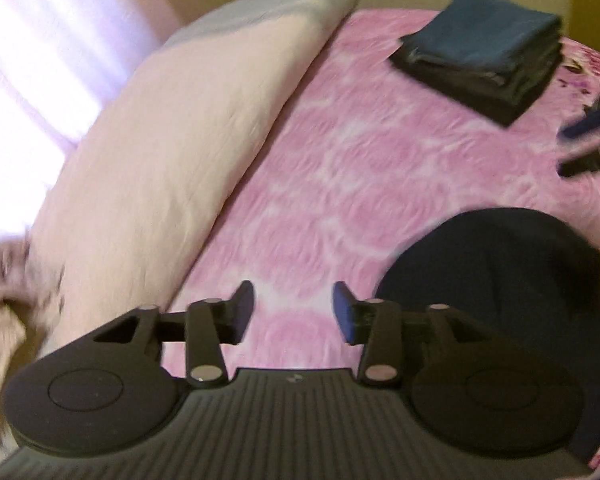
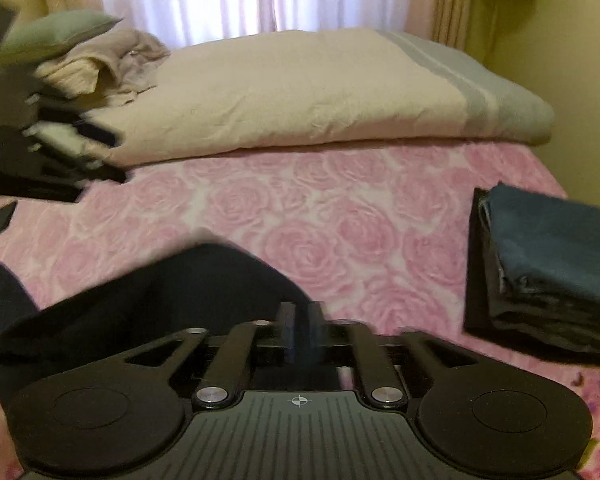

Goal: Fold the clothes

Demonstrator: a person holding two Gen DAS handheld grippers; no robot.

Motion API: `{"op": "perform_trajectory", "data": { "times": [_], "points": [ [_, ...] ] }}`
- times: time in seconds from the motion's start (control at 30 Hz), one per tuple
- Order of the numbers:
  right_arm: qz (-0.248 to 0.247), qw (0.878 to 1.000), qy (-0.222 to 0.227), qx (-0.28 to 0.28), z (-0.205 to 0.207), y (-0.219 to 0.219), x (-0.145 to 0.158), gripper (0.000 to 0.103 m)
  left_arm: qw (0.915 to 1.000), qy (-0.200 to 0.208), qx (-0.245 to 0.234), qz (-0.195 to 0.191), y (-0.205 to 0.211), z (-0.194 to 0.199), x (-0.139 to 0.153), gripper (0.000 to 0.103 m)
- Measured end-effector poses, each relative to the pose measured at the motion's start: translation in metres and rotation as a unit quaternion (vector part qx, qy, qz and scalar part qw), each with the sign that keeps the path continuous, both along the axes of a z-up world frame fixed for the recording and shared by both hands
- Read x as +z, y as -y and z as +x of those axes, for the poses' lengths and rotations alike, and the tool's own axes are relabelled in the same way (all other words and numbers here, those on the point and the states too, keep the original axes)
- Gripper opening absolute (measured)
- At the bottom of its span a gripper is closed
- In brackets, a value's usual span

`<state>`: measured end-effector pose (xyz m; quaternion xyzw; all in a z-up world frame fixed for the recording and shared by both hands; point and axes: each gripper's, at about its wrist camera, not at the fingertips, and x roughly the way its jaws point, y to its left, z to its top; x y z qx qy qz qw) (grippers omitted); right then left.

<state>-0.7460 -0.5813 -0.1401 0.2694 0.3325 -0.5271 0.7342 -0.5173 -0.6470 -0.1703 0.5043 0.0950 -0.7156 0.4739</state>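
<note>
Two grippers are hovering over the bed (image 1: 340, 184), both angling down toward the pink rose cover. The left gripper (image 1: 294, 300) is sitting spread with nothing between its fingers. The right gripper (image 2: 302, 316) is looking pressed together, with no cloth visible in it, though the view is blurring there.

The navy garment (image 1: 492, 280) is lying bunched on the cover, just to the right of the left gripper and in front-left of the right one. It's unfolded as far as I can tell. The folded stack (image 2: 552, 264), teal piece on top, is sitting well apart toward the far right of the bed. A cream duvet (image 2: 300, 92) is lying folded along the window side.

Judging the step as picking up the navy piece to spread it flat. I'm suggesting:
- opening the right gripper before descending
- pinching one layer only, at two separate edge points
- lifting and shaking flat on the bare cover, clear of the stack
</note>
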Motion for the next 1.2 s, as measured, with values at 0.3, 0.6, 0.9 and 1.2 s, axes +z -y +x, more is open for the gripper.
{"op": "perform_trajectory", "data": {
  "times": [0.3,0.6,0.9,1.2],
  "points": [
    [0.142,0.985,0.084,-0.059,-0.017,-0.077,-0.064,0.086,0.9959,0.019,-0.03,0.083,-0.15,0.08,-0.047,0.05],
    [0.217,0.958,0.132,-0.131,0.015,-0.18,-0.124,0.086,0.9514,0.123,-0.267,0.093,-0.29,0.099,-0.138,0.05],
    [0.181,0.842,0.357,-0.361,0.001,-0.257,-0.157,0.085,0.9344,0.172,-0.309,0.042,-0.304,0.12,-0.182,0.023],
    [0.147,0.744,0.421,-0.498,-0.033,-0.252,-0.17,0.018,0.9365,0.141,-0.315,0.062,-0.3,0.125,-0.151,0.003]
  ]
}}
